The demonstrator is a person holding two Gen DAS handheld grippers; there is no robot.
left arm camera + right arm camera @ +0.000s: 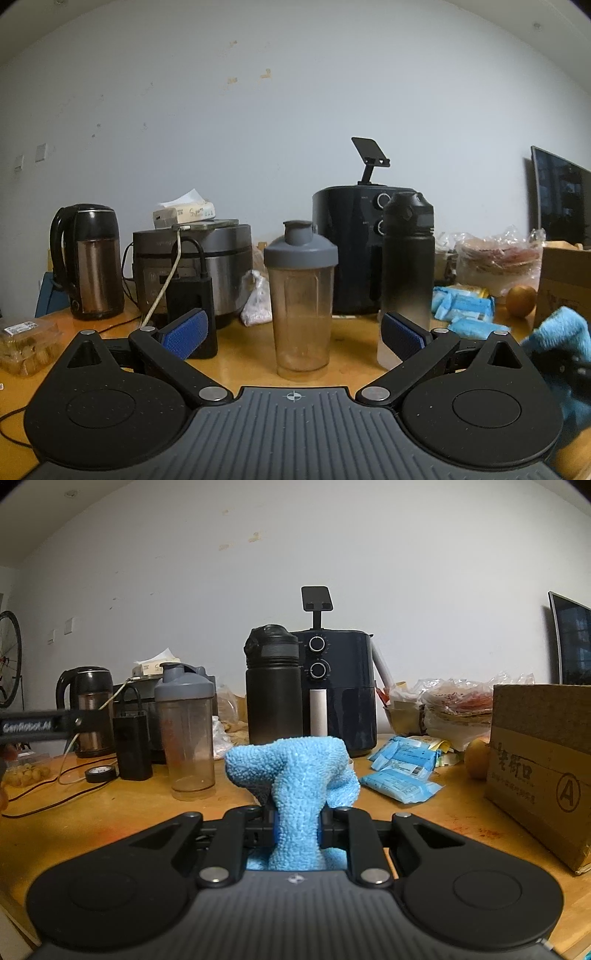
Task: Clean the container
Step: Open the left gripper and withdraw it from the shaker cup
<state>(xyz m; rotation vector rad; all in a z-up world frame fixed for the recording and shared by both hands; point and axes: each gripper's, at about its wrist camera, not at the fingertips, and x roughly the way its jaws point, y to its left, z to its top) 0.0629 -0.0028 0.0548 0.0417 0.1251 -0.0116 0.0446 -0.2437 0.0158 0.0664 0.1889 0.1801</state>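
left wrist view: left gripper (293, 334), jaws spread wide, nothing between the pads. shaker bottle (300, 301), clear with a grey lid, stands upright on the wooden table (243, 354), straight ahead between the open fingers but beyond them, not touched. black bottle (406, 266) just to its right; kettle (88, 262) and rice cooker (192, 269) behind left; air fryer (351, 251) behind.

right wrist view: right gripper (297, 829), jaws pinching a blue cloth (295, 775) that stands bunched above the pads. shaker bottle (186, 734) ahead left, well apart from the cloth. cardboard box (535, 768) right.

step judged: approach, bottle not yet held. next move calls for closing the left jaws on the bottle's body, then bringing the cloth over.
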